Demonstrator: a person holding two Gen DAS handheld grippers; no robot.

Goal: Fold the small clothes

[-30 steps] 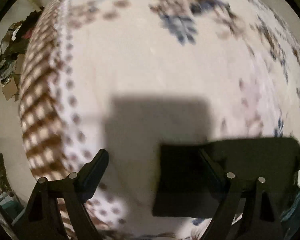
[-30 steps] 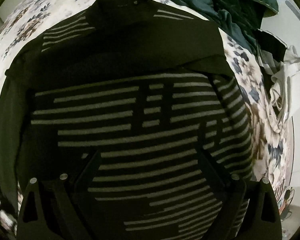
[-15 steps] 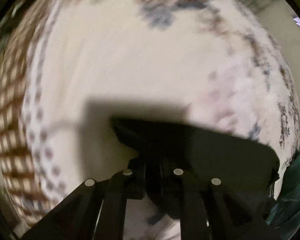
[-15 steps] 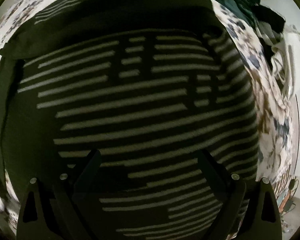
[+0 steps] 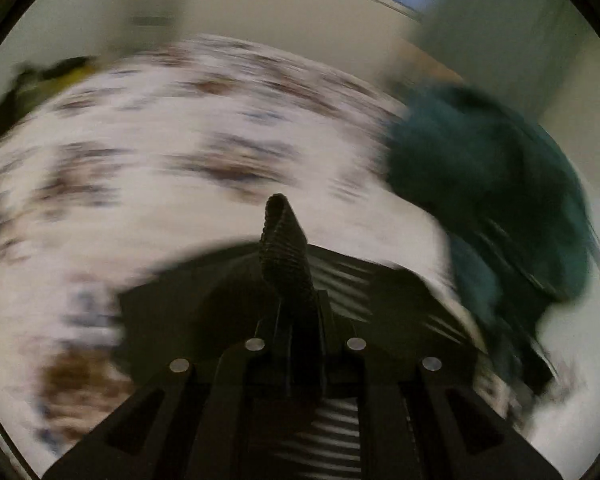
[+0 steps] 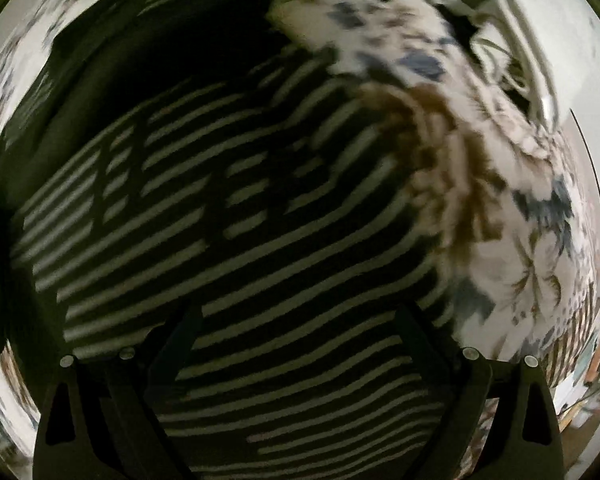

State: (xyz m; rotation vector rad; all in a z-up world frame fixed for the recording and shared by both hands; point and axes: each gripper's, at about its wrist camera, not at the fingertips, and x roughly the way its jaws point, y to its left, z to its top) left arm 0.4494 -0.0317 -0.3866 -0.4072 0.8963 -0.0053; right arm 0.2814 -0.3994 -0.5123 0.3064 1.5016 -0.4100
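Floral bedspread (image 5: 148, 184) under everything. Left gripper (image 5: 296, 320) clenched on striped sweater (image 6: 236, 248) edge, frame centre; right gripper (image 6: 296, 344) spread wide above it, bottom centre. Risk: thin pinch slipping, fold collapsing, green clothes (image 5: 492, 184) snagging.

Black sweater (image 6: 236, 240) with thin pale stripes is lying spread out, filling the centre and lower left of the right wrist view. In the left wrist view its ribbed black edge (image 5: 286, 256) is sticking up at lower centre, pinched and lifted.
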